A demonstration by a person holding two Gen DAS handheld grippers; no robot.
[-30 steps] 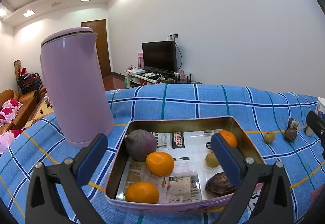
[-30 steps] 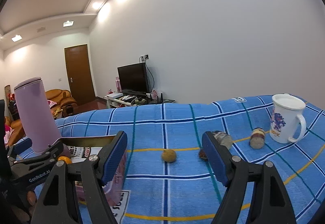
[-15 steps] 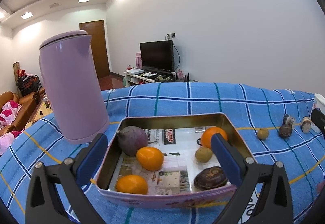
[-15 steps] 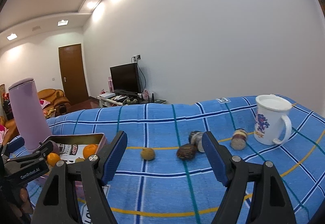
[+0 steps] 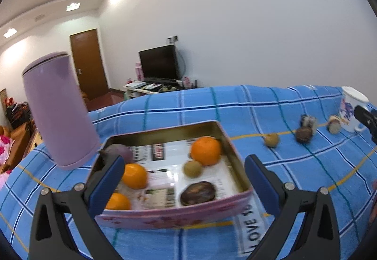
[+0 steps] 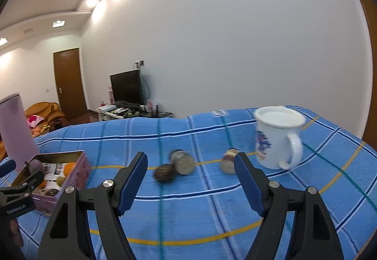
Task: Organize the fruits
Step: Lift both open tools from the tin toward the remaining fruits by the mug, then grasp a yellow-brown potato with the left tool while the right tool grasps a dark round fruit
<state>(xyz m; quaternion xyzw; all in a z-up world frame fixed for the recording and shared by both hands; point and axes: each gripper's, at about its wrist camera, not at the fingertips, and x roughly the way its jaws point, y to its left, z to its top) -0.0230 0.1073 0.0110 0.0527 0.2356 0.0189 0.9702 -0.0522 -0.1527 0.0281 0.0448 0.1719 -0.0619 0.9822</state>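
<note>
Two hand-held grippers hover over a desk draped in a blue checked cloth, both with jaws apart and holding nothing. The left gripper faces the pink tin, where oranges, a purple fruit, a small green fruit and a dark brown one already lie on printed paper. The right gripper points toward the loose pieces out on the cloth: a dark round fruit touching a small jar on its side, with another small jar near the white mug. A small yellowish fruit sits apart, closer to the tin. The likely risk: round fruit rolls on soft cloth, so a glancing jaw may send it away; a careless close may catch the jar with the dark fruit, or clip the mug. The purple kettle beside the tin may also be bumped.
</note>
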